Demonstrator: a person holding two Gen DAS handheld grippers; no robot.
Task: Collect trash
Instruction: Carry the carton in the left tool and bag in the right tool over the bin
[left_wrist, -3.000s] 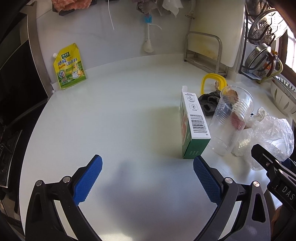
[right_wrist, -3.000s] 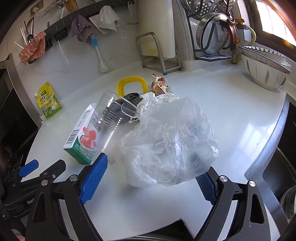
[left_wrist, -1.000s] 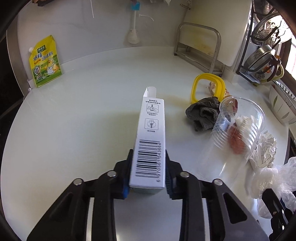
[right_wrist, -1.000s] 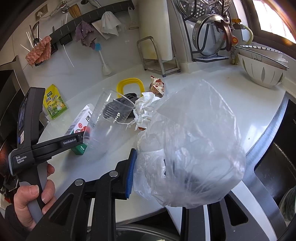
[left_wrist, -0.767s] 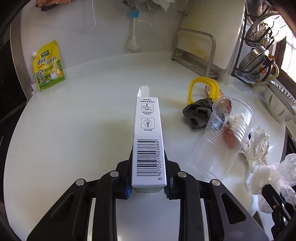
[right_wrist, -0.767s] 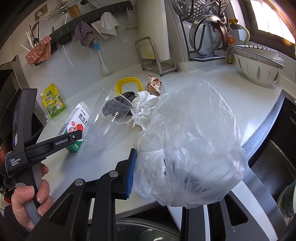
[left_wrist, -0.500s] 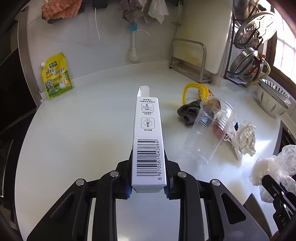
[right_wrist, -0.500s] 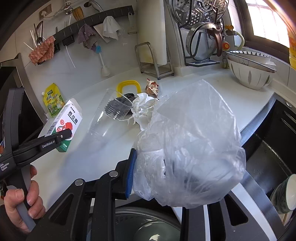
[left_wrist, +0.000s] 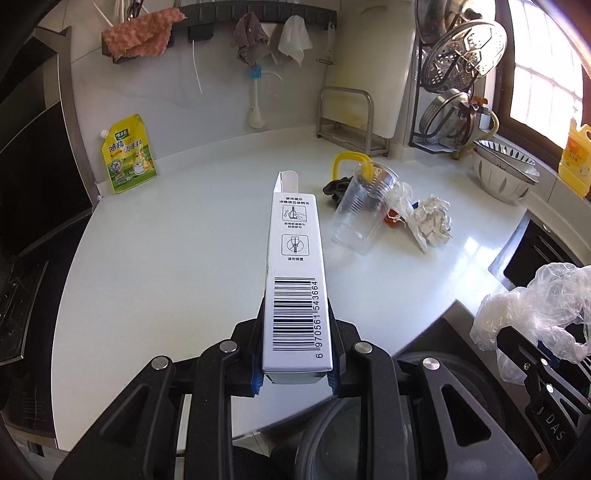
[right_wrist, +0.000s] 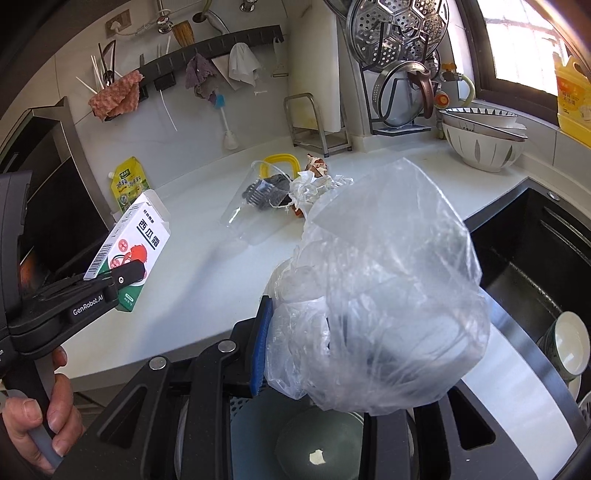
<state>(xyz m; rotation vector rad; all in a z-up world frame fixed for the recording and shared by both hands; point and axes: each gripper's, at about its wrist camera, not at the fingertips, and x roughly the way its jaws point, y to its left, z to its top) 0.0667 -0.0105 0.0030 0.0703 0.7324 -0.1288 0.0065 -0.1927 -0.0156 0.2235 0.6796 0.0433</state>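
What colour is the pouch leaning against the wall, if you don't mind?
The pouch is yellow and green, clearest in the left wrist view.

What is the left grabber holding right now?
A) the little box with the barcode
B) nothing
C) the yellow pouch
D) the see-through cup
A: the left gripper is clamped on the white and green box, held up off the counter, while the clear cup lies on the counter and the yellow pouch leans at the back wall.
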